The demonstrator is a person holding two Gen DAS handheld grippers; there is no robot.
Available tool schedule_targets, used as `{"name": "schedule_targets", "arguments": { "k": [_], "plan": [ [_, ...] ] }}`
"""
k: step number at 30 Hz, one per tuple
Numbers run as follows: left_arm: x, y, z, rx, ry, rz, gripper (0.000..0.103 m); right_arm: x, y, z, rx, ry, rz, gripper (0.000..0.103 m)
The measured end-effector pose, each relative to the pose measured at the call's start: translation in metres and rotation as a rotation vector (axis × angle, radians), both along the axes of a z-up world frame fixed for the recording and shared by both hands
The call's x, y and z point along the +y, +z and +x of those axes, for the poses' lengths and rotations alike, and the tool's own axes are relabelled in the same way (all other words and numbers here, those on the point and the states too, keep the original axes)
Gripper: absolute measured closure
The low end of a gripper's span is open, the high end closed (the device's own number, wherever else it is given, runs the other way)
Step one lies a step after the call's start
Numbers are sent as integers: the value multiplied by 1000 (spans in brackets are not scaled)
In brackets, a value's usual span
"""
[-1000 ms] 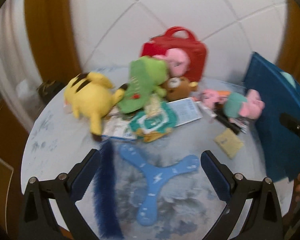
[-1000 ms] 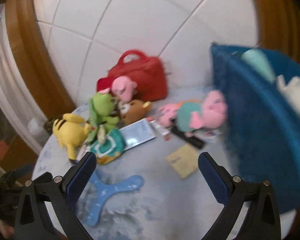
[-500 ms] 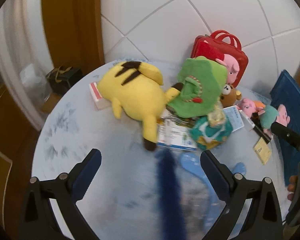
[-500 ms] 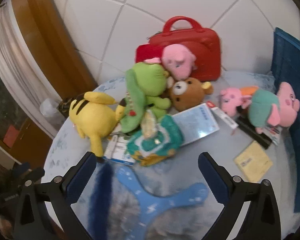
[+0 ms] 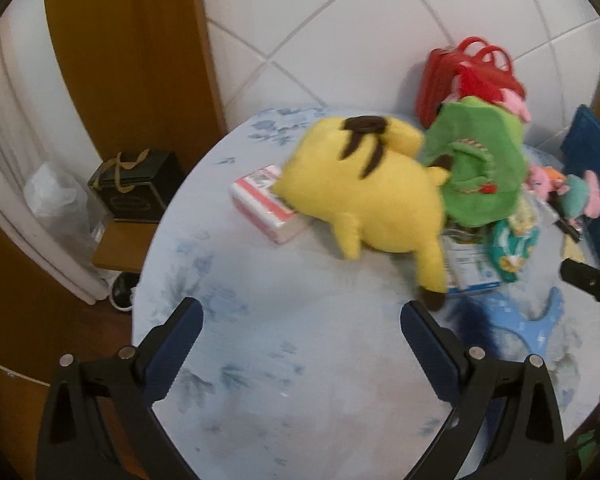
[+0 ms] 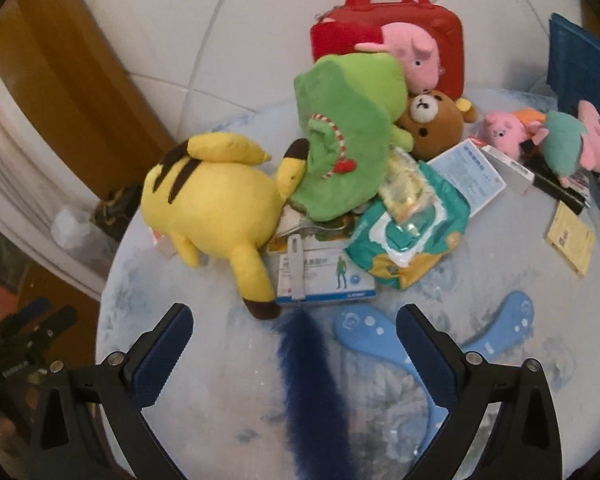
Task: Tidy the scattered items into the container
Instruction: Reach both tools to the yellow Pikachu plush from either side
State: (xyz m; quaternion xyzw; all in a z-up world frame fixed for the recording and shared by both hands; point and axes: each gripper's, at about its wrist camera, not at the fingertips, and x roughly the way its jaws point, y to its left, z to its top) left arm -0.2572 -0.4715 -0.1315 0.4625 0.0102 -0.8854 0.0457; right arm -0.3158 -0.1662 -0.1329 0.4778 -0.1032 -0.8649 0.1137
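Observation:
A heap of items lies on a round pale-blue table (image 5: 284, 344). A yellow plush (image 5: 364, 196) (image 6: 216, 204) lies at its left, a green plush (image 6: 348, 144) (image 5: 480, 168) leans over it. A blue container (image 6: 584, 64) (image 5: 592, 168) stands at the right edge. My left gripper (image 5: 302, 334) is open and empty, above bare table in front of the yellow plush. My right gripper (image 6: 294, 336) is open and empty, above a dark blue furry strip (image 6: 312, 392), with a light blue boomerang toy (image 6: 384, 340) beside it.
A red bag (image 6: 388, 28), pink pig plush (image 6: 412, 52), brown bear (image 6: 432, 124), wipes pack (image 6: 408, 236), medicine box (image 6: 324, 276), leaflet (image 6: 468, 172), yellow card (image 6: 570, 240) and small pig plushes (image 6: 572, 144) lie in the heap. A white-and-red box (image 5: 264, 204) is behind the yellow plush. A black box (image 5: 136, 188) sits beyond the table edge.
Both grippers have swung left. The left view now centres on the yellow plush and the table's left edge; the right view has moved from the container to the heap and closer.

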Motion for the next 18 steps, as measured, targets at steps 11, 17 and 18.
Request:
{"name": "schedule_targets", "arguments": {
  "k": [11, 17, 18],
  "plan": [
    [-40, -24, -61, -23, -94, 19, 2, -70, -41, -47, -70, 65, 18, 0],
    [-40, -43, -120, -56, -219, -11, 2, -89, -59, -68, -80, -2, 44, 0],
    [-40, -47, -128, -65, -236, -10, 2, -91, -62, -71, -85, -11, 50, 0]
  ]
}}
